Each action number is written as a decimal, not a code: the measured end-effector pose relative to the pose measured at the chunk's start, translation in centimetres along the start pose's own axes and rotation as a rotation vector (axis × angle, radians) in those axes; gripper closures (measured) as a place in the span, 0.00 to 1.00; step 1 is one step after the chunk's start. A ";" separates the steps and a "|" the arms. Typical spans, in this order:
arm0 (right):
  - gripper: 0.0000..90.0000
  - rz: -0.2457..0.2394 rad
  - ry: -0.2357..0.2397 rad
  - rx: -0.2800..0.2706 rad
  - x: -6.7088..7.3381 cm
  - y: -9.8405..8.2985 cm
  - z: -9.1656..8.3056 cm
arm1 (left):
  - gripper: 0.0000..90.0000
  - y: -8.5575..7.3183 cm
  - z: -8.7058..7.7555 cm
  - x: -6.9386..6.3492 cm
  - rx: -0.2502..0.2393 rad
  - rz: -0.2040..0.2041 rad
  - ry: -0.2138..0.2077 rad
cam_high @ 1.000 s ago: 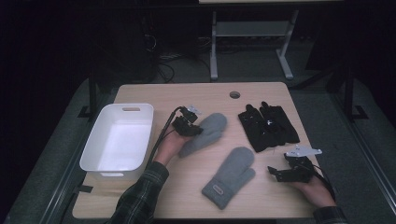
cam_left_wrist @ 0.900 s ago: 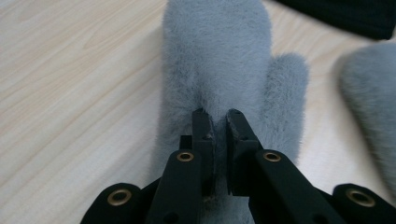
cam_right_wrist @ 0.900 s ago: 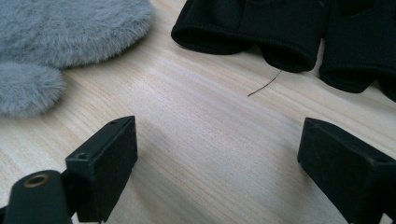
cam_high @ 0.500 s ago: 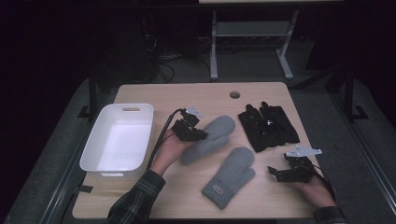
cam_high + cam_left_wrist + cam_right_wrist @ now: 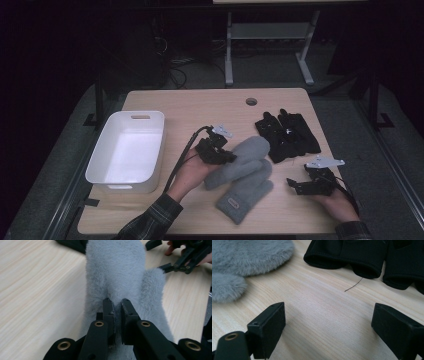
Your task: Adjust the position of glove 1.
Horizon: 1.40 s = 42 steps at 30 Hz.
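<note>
Two fluffy grey mittens lie mid-table. My left gripper (image 5: 227, 156) is shut on the cuff edge of the upper mitten (image 5: 246, 156), which rests slanted across the thumb side of the lower mitten (image 5: 245, 196). In the left gripper view the jaws (image 5: 115, 305) pinch the grey fur (image 5: 115, 272). My right gripper (image 5: 293, 186) rests open near the table's front right, nothing between its jaws (image 5: 329, 322), with bare wood between them. A pair of black gloves (image 5: 288, 134) lies behind it, their cuffs (image 5: 367, 255) just ahead of the open jaws.
A white empty bin (image 5: 127, 150) stands at the table's left side. A round cable hole (image 5: 251, 101) is in the tabletop near the far edge. A loose dark thread (image 5: 353, 286) lies on the wood by the black gloves.
My left gripper has carried the grey mitten to the right and a little upward, so it now overlaps the other mitten. The right gripper has stayed put.
</note>
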State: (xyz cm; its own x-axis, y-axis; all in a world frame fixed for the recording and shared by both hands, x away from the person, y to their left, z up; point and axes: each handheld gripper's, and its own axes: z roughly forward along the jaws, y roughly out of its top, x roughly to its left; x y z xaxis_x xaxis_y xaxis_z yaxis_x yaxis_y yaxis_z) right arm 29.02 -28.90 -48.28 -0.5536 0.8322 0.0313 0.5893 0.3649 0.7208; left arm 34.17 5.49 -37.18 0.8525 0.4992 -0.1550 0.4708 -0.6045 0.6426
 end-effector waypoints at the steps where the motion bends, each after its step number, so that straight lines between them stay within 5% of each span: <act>1: 0.13 0.000 0.000 0.000 0.0 0.0 0.0 | 0.93 0.1 0.1 -0.4 0.004 -0.001 -0.003; 10: 0.13 0.001 0.000 0.001 0.0 0.0 0.0 | 0.93 0.4 1.4 -3.2 0.043 0.013 -0.038; 19: 0.13 0.001 0.000 0.001 0.0 0.0 0.0 | 0.92 -0.3 4.2 -3.2 0.090 0.002 -0.046; 27: 0.11 -0.013 0.014 0.011 0.1 0.1 0.0 | 0.68 -0.3 3.7 -3.0 0.039 0.062 -0.034; 34: 0.42 -0.019 0.058 0.009 0.6 0.8 -1.3 | 0.56 -1.0 1.8 -1.1 -0.005 0.093 -0.013; 42: 0.76 -0.050 0.171 0.010 2.9 1.6 -2.0 | 0.52 -4.7 0.1 2.0 -0.007 0.016 0.004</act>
State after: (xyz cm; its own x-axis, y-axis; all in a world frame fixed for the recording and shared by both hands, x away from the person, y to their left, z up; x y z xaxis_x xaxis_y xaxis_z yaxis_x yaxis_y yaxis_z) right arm 27.23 -26.71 -45.66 -0.6736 0.7303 0.1138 0.5642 0.4085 0.7175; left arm 33.68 9.22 -40.59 0.8591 0.4918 -0.1416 0.4553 -0.6081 0.6503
